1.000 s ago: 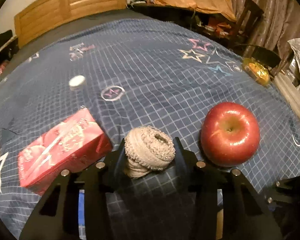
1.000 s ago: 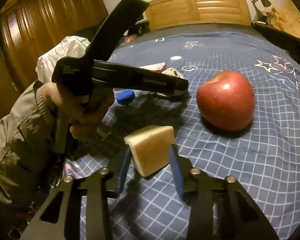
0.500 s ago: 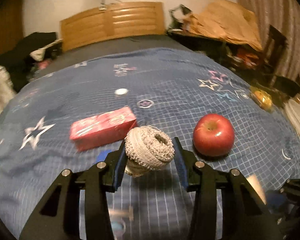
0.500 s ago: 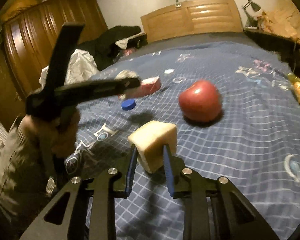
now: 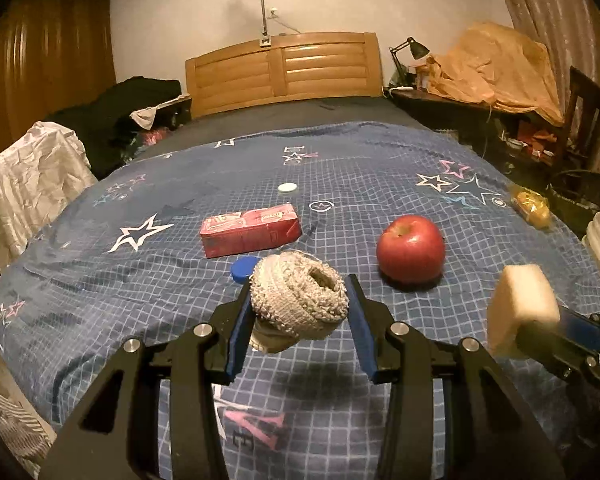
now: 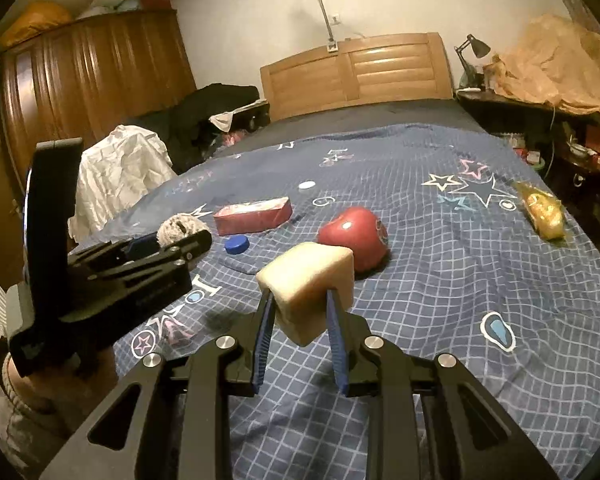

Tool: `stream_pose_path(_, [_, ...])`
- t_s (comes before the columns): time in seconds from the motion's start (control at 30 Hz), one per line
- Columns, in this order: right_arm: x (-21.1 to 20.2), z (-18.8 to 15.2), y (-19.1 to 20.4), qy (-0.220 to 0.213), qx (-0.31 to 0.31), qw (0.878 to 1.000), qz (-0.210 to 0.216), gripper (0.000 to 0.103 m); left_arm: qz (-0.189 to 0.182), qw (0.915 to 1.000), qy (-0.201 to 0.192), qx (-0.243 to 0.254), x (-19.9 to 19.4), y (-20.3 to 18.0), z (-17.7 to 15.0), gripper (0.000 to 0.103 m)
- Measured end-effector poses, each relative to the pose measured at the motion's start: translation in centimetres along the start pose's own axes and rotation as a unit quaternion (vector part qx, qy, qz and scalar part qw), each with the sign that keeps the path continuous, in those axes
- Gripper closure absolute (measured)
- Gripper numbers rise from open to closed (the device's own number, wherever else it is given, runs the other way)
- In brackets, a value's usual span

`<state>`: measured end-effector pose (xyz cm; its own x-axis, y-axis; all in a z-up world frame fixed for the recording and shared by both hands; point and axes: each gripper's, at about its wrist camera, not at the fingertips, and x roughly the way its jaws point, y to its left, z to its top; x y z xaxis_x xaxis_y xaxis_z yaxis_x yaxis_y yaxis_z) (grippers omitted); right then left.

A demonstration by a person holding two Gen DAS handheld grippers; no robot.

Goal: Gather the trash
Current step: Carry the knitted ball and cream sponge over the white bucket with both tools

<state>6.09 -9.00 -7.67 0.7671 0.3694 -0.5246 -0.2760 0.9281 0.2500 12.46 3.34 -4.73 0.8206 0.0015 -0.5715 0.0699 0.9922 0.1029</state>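
Left gripper [image 5: 298, 312] up off the bed, its blue pads clamped on a rolled-up knitted sock [image 5: 300, 300] — the grey bundle sits squeezed between the two fingers, clear of the blue checked bedspread [image 5: 380, 168] and throwing a shadow on the cloth below. Over on the other side, the right gripper [image 6: 300, 312] has a pale yellow sponge block [image 6: 310, 284] pinched narrow between its fingers, the foam pressed in where the pads bite, and it too hangs above the cover. From the right wrist view the left gripper shows at the left edge, sock at its tip, with the person's hand [image 6: 40, 392] and a cuffed sleeve under it. Down on the bedspread, the red carton [image 5: 250, 230] lies flat on its side, and a blue bottle cap [image 5: 242, 268] sits just in front of it, partly hidden behind the sock. A white cap [image 5: 287, 188] rests farther up the bed, well apart from the carton. The red apple [image 5: 411, 249] stands alone to the right of the carton — untouched. Near the bed's right edge lies a yellow wrapped packet [image 5: 530, 204]. Behind it all, the wooden headboard [image 5: 284, 68] closes the far end.
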Motion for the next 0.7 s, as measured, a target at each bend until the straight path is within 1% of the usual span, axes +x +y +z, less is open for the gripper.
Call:
stream_pose_path(0.17, [-2.0,0.0,0.6,-0.014,-0.005,1.0,-0.007,0.076,0.005,0.9999,-0.012,0.007,-1.3,-0.8,0.0,0.061])
stream_pose_path(0.37, [-3.9,0.3,-0.5,-0.033,0.011,0.999,-0.019,0.075,0.0,0.9996,-0.027,0.013,-2.7,-2.1,0.7,0.061])
stream_pose_path(0.57, [-6.4,0.6,-2.8,-0.053,0.034,0.997,-0.038,0.075,-0.02,0.9987,-0.042,0.024,-3.9,-4.2,2.0,0.061])
stream_pose_path(0.7, [-8.7,0.8,-5.4,-0.071,0.055,0.994,-0.059,0.075,-0.036,0.9976,-0.049,0.033,-4.4,-6.2,3.0,0.061])
